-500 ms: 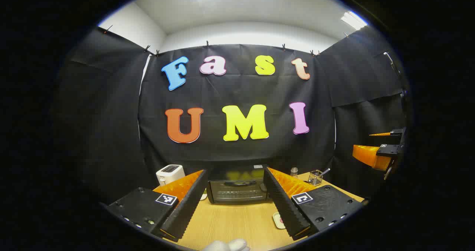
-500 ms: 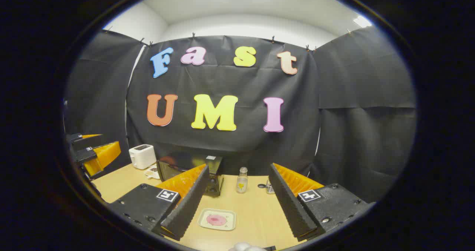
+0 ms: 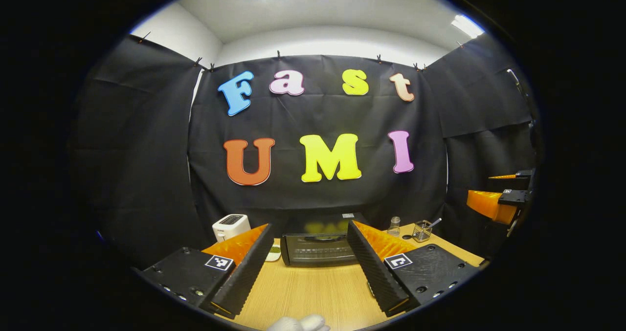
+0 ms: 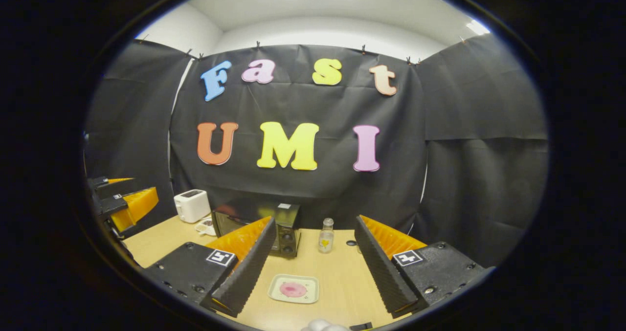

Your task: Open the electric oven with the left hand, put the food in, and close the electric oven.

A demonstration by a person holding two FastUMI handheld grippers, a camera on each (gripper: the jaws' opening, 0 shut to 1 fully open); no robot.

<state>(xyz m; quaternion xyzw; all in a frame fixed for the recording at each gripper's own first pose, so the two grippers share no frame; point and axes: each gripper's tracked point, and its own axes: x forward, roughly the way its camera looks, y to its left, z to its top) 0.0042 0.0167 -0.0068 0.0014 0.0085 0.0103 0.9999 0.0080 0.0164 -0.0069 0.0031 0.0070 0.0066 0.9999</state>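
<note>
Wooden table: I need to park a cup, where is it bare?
The wooden table is bare between the black electric oven and the near edge. Crowded: white toaster, clear bottle, wire basket, square plate.

Bare tabletop (image 3: 313,287) runs from left fingers (image 3: 254,265) to oven (image 3: 318,248) front, door shut. Toaster (image 3: 230,226) and small dish (image 3: 275,255) crowd oven's left side. On its right: bottle (image 4: 326,235), wire basket (image 3: 421,231). Food plate (image 4: 293,289) sits between right fingers (image 4: 379,267), near tabletop's front.

Toaster (image 3: 230,226) left of oven (image 3: 318,248) — apart
</note>
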